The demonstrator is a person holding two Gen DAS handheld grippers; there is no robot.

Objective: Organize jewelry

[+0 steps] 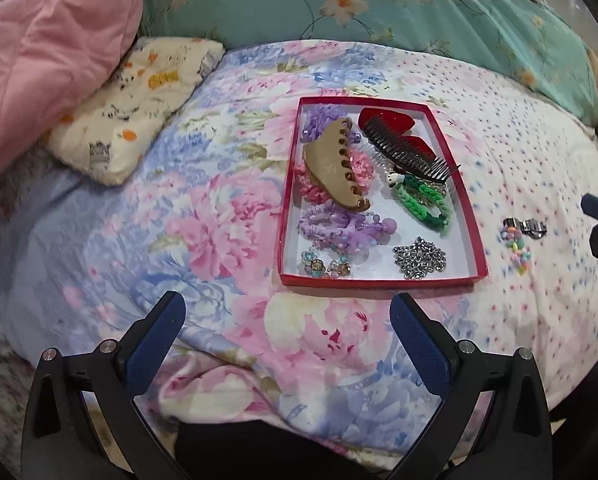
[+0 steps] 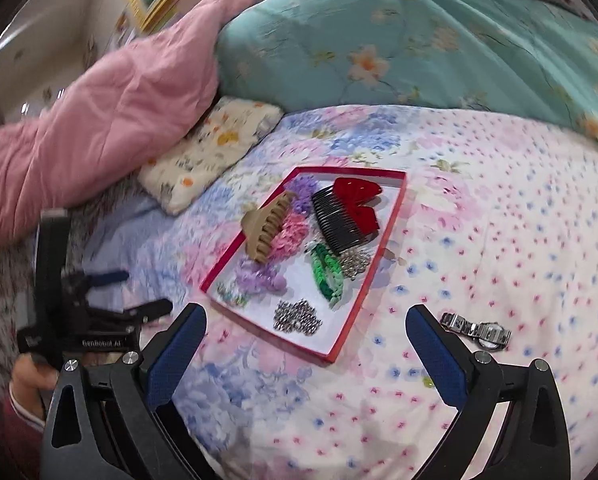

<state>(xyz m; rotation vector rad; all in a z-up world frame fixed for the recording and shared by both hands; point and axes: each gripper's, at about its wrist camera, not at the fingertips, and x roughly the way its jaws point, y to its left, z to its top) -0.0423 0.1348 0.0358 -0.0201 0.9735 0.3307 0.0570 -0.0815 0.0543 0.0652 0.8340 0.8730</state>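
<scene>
Both grippers, left gripper (image 1: 287, 344) and right gripper (image 2: 305, 354), jaws apart, empty; watch (image 2: 477, 330) at 3 o'clock of red tray (image 2: 351, 322), likely next pick.

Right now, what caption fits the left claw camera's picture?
Open left claw above a flowery bedspread, red tray of hair accessories ahead.

My left wrist camera looks steeply down the bed (image 1: 219, 208) from its near edge, the red tray (image 1: 383, 280) just ahead. My right wrist camera sits further right, angled leftward. Both views share the tray and the far pillows (image 2: 419, 40).
</scene>
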